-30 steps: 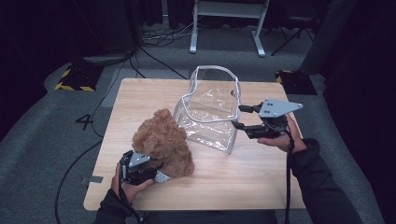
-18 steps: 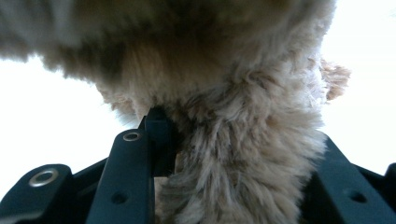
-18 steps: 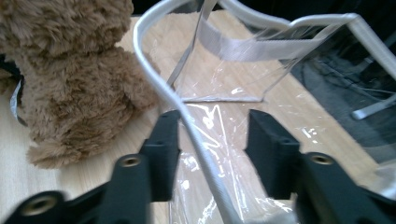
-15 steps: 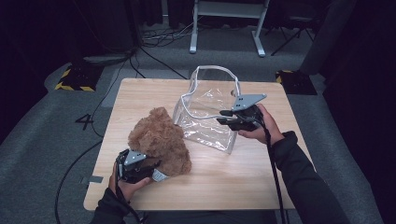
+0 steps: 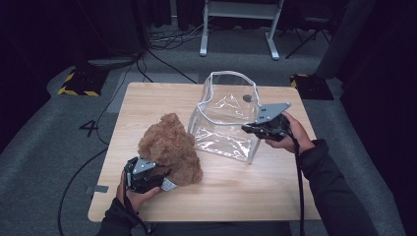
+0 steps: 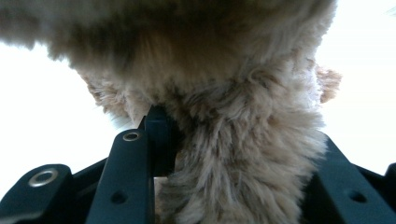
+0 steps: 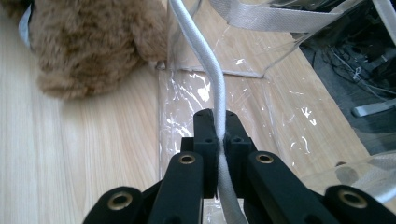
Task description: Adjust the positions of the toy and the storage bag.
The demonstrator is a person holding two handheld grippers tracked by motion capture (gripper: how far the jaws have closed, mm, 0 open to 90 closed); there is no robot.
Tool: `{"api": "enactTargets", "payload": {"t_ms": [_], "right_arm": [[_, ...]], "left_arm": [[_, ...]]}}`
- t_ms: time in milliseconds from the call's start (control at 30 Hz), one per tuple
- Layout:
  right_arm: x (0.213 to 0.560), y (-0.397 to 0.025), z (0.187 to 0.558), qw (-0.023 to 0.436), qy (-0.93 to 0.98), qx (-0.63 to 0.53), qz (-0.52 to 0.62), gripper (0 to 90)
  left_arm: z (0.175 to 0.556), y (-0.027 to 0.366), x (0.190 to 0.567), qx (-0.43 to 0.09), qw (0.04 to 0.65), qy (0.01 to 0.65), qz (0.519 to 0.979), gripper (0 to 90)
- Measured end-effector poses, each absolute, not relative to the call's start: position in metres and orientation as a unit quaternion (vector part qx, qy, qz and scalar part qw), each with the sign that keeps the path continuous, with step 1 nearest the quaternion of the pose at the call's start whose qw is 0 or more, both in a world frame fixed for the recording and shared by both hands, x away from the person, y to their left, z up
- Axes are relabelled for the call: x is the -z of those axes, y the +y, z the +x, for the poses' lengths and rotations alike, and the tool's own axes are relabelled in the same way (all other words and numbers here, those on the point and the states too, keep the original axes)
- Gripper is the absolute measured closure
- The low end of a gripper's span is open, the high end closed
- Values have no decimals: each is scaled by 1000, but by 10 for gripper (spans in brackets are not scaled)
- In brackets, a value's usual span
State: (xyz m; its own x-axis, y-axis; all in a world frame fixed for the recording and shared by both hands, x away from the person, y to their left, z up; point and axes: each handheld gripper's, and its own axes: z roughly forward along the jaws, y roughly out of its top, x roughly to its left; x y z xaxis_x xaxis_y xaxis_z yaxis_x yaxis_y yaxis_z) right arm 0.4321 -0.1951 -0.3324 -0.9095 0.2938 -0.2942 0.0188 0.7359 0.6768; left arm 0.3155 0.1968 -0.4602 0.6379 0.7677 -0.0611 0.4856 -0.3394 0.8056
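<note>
A brown plush bear [image 5: 169, 147] lies on the wooden table [image 5: 246, 187], front left. My left gripper [image 5: 164, 178] is at its near side, shut on a thick fold of its fur [image 6: 243, 93]; the left gripper [image 6: 238, 154] has fur bulging between the jaws. A clear plastic bag [image 5: 223, 123] with white trim stands open at the table's middle. My right gripper [image 5: 248, 128] is at the bag's right wall. In the right gripper view the right gripper [image 7: 216, 119] is shut on the bag's white rim [image 7: 205, 56], with the bear [image 7: 88, 42] beyond it at upper left.
Bare wood lies in front of the bag and along the table's right side. Off the table, cables [image 5: 162, 54] run over the grey floor, a white metal stand [image 5: 236, 29] is behind, and a black-and-yellow block [image 5: 78, 81] sits at the far left.
My right gripper moved left from beside the bag onto its right rim and shut on the white trim. The left gripper kept its hold on the bear, which barely shifted.
</note>
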Motion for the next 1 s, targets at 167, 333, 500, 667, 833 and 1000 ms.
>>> {"api": "enactTargets", "payload": {"t_ms": [167, 333, 500, 667, 833, 1000], "right_arm": [[333, -216, 422, 203, 909, -356, 75, 874], [333, -242, 408, 204, 910, -357, 62, 873], [334, -256, 394, 212, 908, -359, 48, 871], [335, -266, 382, 223, 904, -363, 43, 860], [334, -280, 371, 237, 893, -378, 54, 823], [336, -295, 360, 290, 860, -407, 105, 611]], "left_arm": [[316, 197, 460, -167, 422, 393, 800, 581], [317, 193, 460, -167, 423, 391, 800, 581], [319, 189, 460, -165, 422, 386, 803, 581], [320, 189, 460, -161, 426, 387, 802, 581], [321, 189, 461, -162, 427, 387, 801, 581], [321, 189, 461, -162, 428, 386, 801, 581]]}}
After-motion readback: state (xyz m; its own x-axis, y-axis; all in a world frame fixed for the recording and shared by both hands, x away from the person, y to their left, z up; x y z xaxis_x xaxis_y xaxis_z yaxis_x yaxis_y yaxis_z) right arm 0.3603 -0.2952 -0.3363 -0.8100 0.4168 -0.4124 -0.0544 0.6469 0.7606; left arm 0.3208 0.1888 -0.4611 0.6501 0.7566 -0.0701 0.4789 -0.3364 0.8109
